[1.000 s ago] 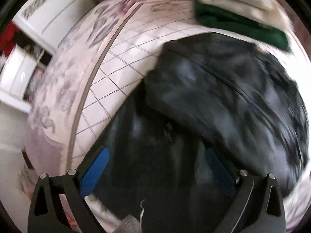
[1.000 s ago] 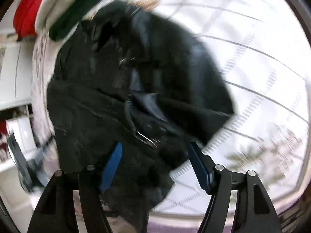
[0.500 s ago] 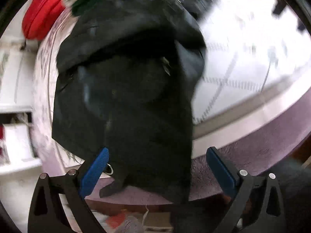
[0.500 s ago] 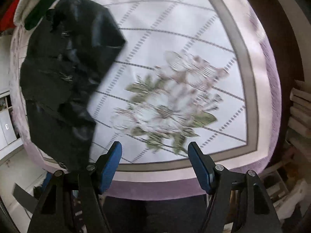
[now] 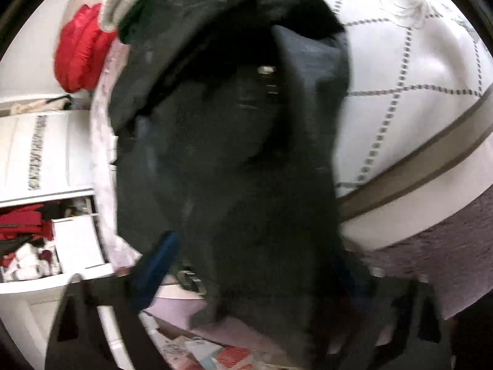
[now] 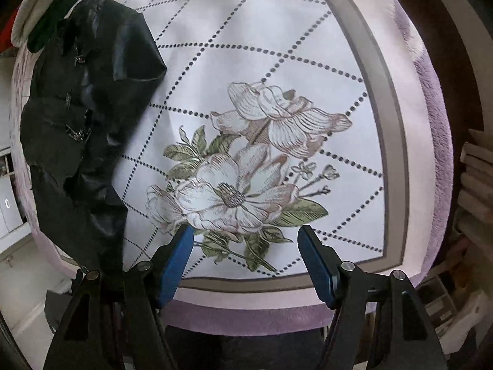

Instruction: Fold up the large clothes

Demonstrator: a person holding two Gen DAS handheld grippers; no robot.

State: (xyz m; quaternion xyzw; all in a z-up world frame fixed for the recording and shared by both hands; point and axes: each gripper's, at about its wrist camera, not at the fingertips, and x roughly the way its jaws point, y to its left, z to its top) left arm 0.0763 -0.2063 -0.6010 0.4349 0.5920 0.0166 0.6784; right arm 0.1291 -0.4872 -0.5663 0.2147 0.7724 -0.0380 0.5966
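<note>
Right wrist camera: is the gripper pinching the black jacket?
No. The right gripper is open with nothing between its blue fingers, and the black jacket lies off to its left on the flowered blanket.

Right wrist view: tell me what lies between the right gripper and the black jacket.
Only bare bedspread with its flower print lies between the right gripper and the black jacket, seen in the right wrist view.

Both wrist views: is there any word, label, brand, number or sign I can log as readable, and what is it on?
No text is readable in either view.
Right wrist view: a lone pale mark like "0" or "C" on a white cabinet front, too small to tell.
Left wrist view: printed paper items below the black jacket, too blurred to read.
The floral blanket has only pattern.
</note>
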